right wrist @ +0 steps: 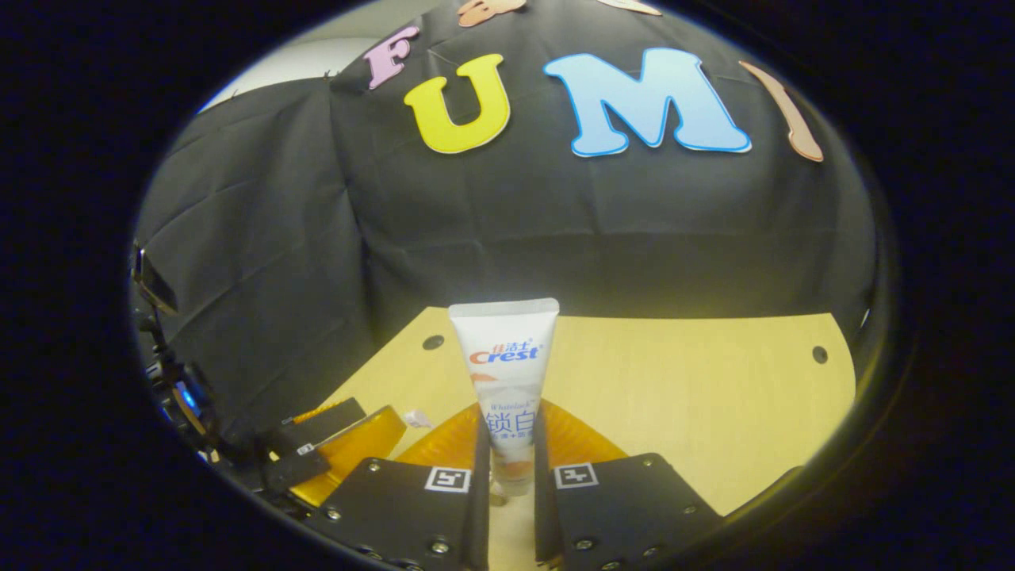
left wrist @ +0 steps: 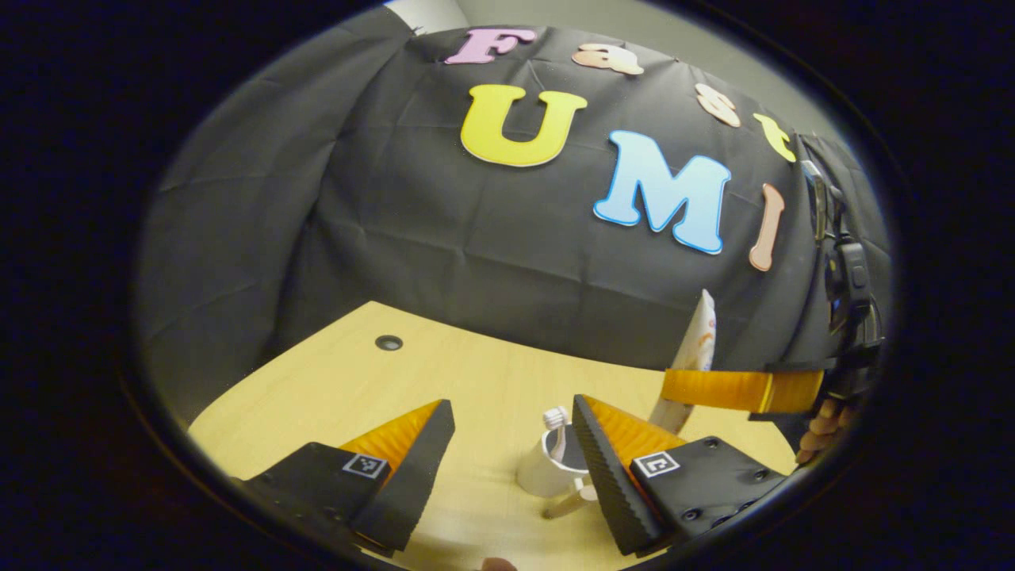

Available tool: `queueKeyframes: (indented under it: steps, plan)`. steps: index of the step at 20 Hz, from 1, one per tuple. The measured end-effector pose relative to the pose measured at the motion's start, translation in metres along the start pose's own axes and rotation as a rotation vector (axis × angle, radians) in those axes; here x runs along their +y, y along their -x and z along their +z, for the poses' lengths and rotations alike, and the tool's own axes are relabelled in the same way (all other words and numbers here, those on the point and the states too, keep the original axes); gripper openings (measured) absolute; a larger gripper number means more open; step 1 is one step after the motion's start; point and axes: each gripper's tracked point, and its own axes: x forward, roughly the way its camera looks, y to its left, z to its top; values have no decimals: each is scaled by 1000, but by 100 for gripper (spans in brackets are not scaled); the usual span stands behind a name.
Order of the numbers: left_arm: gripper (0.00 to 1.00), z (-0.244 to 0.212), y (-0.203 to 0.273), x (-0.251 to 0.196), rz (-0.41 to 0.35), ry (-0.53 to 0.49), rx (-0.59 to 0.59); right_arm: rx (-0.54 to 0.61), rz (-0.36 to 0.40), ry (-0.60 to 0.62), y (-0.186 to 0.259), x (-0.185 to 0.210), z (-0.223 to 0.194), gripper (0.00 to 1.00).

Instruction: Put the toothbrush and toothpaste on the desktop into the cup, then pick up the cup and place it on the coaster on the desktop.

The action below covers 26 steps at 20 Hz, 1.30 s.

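The white plastic toothpaste tube (right wrist: 504,381) is seen pinched between the 2 fingers of the right tool (right wrist: 507,468), which are closed against its lower part; its long axis stands nearly upright, with the flat crimped end at the top and the cap end down, hidden between the fingers. In the left gripper view the same tube is seen lifted above the pale wooden table (left wrist: 492,381), tilted a little, and the white round cup (left wrist: 549,469) lies below it and toward the left tool's side. The cup already holds the toothbrush with white bristles (left wrist: 556,422), head up. The left tool (left wrist: 507,468) is wide open and holds nothing, and the cup is seen just inside its right finger. It is judged that the right tool must be moved sideways toward the cup and then lowered, the tube kept vertical, so that the cap end enters the opening beside the brush. The coaster cannot be located.
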Motion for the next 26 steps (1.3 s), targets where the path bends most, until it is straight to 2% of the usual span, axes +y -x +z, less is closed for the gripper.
queueKeyframes:
  steps: [5, 6, 8, 9, 15, 16, 19, 20, 21, 23, 24, 26]
  plan:
    - [97, -4, 23, 19, 33, 5, 10, -50, 22, 95, -37, 15, 5, 23]
    - [94, -7, 26, 21, 37, 4, 20, -37, 17, 113, -44, 15, -2, 23]
    - [97, -13, 27, 25, 43, 8, 39, 6, 14, 142, -56, 13, -19, 19]
    - [97, -14, 29, 26, 50, 6, 55, 26, 12, 149, -61, 13, -27, 23]
    - [97, -30, 30, 26, 55, -1, 111, 146, -13, 193, -71, 5, -63, 28]
    - [94, -31, 29, 24, 53, -6, 117, 160, -13, 196, -69, 3, -66, 23]
    - [97, -35, 27, 16, 38, -12, 132, 155, 5, 172, -58, 4, -66, 36]
    - [97, -36, 25, 13, 32, -12, 137, 149, 5, 167, -55, 3, -62, 45]
    - [97, -37, 24, 10, 29, -13, 143, 140, 4, 164, -50, 3, -60, 59]
    - [97, -40, 23, 1, 14, -20, 156, 117, 2, 150, -41, 0, -52, 68]
    - [94, -42, 22, -3, 7, -26, 163, 100, 2, 138, -34, -1, -46, 68]
    - [97, -45, 21, -13, -12, -36, 178, 59, -2, 108, -19, -7, -34, 68]
